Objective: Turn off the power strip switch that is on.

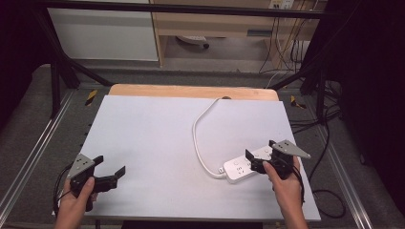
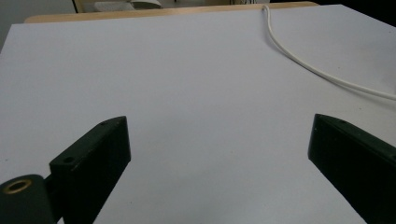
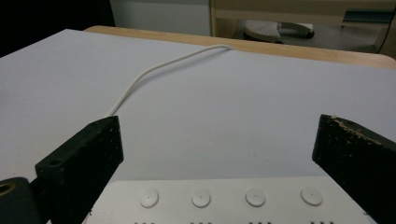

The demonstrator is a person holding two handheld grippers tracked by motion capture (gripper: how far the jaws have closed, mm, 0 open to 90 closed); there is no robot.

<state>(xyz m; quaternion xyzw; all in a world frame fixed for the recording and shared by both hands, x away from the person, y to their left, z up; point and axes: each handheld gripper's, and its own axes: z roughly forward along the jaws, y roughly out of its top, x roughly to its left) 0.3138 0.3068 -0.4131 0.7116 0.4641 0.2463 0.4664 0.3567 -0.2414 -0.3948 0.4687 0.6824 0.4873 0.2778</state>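
The right gripper (image 1: 254, 161) stands spread wide over the near end of the white power strip (image 1: 240, 168), one jaw to each side. From its own view the pads seem clear of the casing, though the contact line is hard to read. That straddle suits either a fresh grasp or a release. The strip lies on the white table cover (image 1: 157, 143) at the near right, and its cord (image 1: 198, 138) loops away to the far edge. The left gripper (image 1: 109, 172), also released and holding nothing, rests at the near left, well apart, probably kept out of the way.

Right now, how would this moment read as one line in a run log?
left gripper: open, over bare table | right gripper: open, fingers astride power strip, not gripping | cord: slack
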